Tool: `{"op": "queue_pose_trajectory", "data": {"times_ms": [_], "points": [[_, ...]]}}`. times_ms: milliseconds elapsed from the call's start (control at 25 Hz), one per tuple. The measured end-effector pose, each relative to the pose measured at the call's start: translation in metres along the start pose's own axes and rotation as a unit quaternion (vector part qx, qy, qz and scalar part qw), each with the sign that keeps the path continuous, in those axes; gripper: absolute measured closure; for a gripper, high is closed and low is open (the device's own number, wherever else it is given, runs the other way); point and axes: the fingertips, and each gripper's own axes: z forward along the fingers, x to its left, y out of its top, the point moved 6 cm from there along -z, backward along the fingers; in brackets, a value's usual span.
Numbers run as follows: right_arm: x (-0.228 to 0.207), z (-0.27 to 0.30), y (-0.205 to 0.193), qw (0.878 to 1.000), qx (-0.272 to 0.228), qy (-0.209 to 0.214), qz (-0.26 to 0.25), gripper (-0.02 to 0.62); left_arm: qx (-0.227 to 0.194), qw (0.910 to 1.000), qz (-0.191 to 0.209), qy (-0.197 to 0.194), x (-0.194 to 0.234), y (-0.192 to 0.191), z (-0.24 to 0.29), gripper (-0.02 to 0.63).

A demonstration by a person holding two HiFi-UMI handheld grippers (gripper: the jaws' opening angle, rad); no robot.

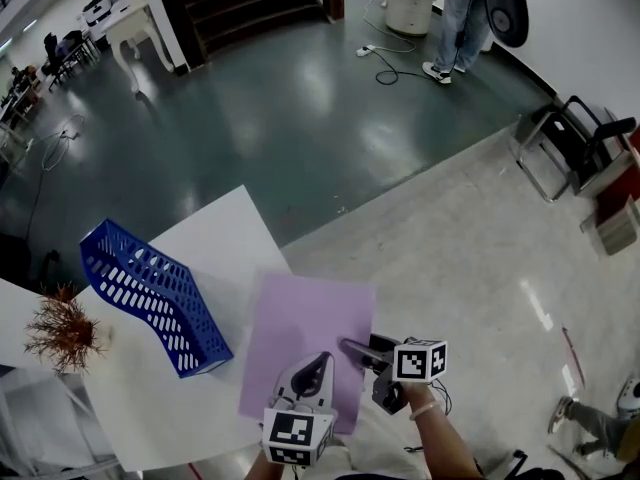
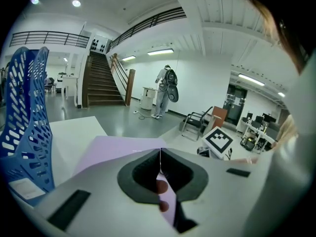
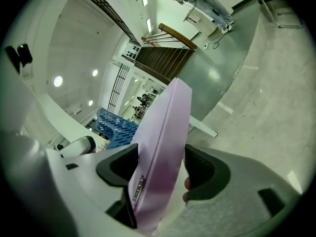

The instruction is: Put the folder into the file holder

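Note:
The lilac folder (image 1: 305, 333) lies flat over the right edge of the white table (image 1: 225, 238), partly overhanging it. My left gripper (image 1: 316, 370) is shut on its near edge, and in the left gripper view the pads meet on the thin sheet (image 2: 123, 149) at the gripper (image 2: 160, 163). My right gripper (image 1: 356, 351) is at the folder's near right corner. In the right gripper view the folder (image 3: 163, 142) stands edge-on between the jaws of the gripper (image 3: 160, 169), against the left one with a gap to the right one; it is open. The blue perforated file holder (image 1: 150, 298) (image 2: 24, 132) (image 3: 116, 127) lies to the left.
A dried plant (image 1: 62, 333) stands at the table's left edge. On the floor beyond are a dark chair (image 1: 570, 138), a cable with a plug strip (image 1: 385, 63) and a standing person (image 1: 458, 23). A staircase (image 1: 255, 3) rises at the back.

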Motion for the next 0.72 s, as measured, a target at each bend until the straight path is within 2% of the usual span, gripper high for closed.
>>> {"op": "queue_pose_trajectory", "data": {"times_ms": [400,640,720], "points": [[-0.005,0.012,-0.001,0.997,0.012,0.057,0.056,0.325,0.003,1.0,0.0,0.004,0.002,-0.003,0.001,0.6],[-0.001,0.009,0.002,0.997,0.002,0.076,0.032,0.359,0.004,1.0,0.003,0.008,0.0,0.0,0.001,0.6],[0.001,0.007,0.003,0.996,-0.008,0.081,0.038,0.376,0.002,1.0,0.001,0.009,0.0,0.003,0.0,0.6]]}}
